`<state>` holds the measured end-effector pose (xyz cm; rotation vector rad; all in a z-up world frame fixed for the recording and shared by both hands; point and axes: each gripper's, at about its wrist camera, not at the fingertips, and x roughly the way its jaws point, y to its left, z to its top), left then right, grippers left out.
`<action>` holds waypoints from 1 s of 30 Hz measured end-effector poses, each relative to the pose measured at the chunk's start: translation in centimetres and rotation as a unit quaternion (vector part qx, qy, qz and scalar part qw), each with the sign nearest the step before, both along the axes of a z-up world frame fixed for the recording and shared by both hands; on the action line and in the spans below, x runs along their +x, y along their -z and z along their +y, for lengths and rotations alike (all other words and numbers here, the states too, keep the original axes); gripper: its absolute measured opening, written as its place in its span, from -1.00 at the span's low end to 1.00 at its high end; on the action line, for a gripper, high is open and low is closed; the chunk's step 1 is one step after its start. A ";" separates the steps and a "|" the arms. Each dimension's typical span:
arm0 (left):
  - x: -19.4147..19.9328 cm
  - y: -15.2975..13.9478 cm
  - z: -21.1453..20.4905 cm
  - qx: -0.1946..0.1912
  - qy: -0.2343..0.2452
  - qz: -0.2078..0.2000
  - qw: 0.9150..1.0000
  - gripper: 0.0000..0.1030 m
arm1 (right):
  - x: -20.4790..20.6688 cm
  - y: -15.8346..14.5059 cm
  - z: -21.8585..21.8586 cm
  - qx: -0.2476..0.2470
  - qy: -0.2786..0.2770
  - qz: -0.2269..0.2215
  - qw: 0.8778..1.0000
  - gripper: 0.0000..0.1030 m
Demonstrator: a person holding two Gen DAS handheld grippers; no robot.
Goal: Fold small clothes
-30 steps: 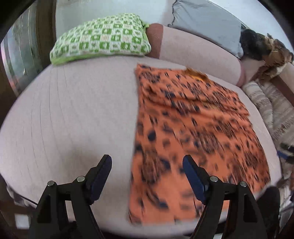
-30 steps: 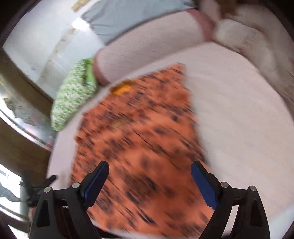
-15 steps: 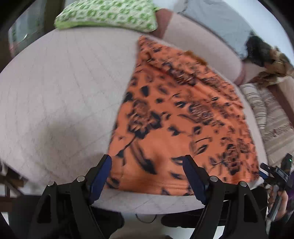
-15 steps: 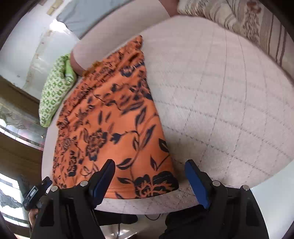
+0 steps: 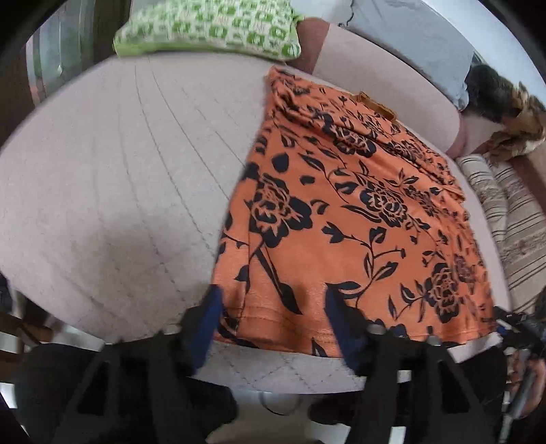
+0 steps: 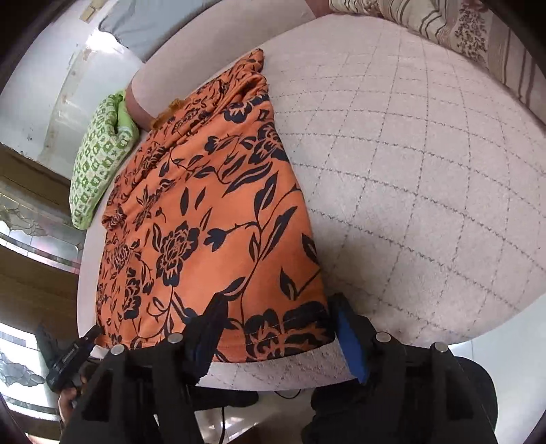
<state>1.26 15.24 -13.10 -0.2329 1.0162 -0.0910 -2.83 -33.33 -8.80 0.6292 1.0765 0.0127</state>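
An orange garment with a dark floral print (image 5: 341,222) lies spread flat on the pale quilted bed (image 5: 119,188), its hem along the near edge. My left gripper (image 5: 273,307) straddles the hem's near left corner. Its jaws are closing, with cloth between the blue pads but not pinched. In the right wrist view the same garment (image 6: 211,211) runs away from me, and my right gripper (image 6: 278,314) straddles the hem's near right corner. Its jaws are closing too, and the cloth lies flat between the pads.
A green checked pillow (image 5: 211,27) lies at the head of the bed, with a grey pillow (image 5: 409,41) beside it. A striped blanket (image 5: 512,211) and dark furry items (image 5: 494,99) are piled on the right. Bare quilted bed (image 6: 409,170) stretches right of the garment.
Both grippers have sunk to the garment's near hem, and their jaws have narrowed around its two corners. The garment has not moved.
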 end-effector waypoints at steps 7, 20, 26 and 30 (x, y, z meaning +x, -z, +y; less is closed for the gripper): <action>0.6 1.7 0.3 0.007 -0.001 0.018 1.000 0.35 | -0.5 0.2 -0.3 0.031 0.017 -0.016 0.999 0.28; -0.2 0.2 1.0 -0.037 -0.003 -0.023 0.999 -0.65 | -1.1 -2.2 -0.1 0.034 0.030 -0.045 0.998 -0.33; 0.1 1.4 1.0 -0.033 -0.007 -0.004 0.999 0.28 | -0.8 -0.7 -0.9 0.028 0.070 -0.016 0.997 0.84; 0.2 1.7 -0.1 0.010 0.007 -0.007 1.000 0.15 | 0.0 0.4 -0.1 0.023 0.048 -0.005 0.999 0.31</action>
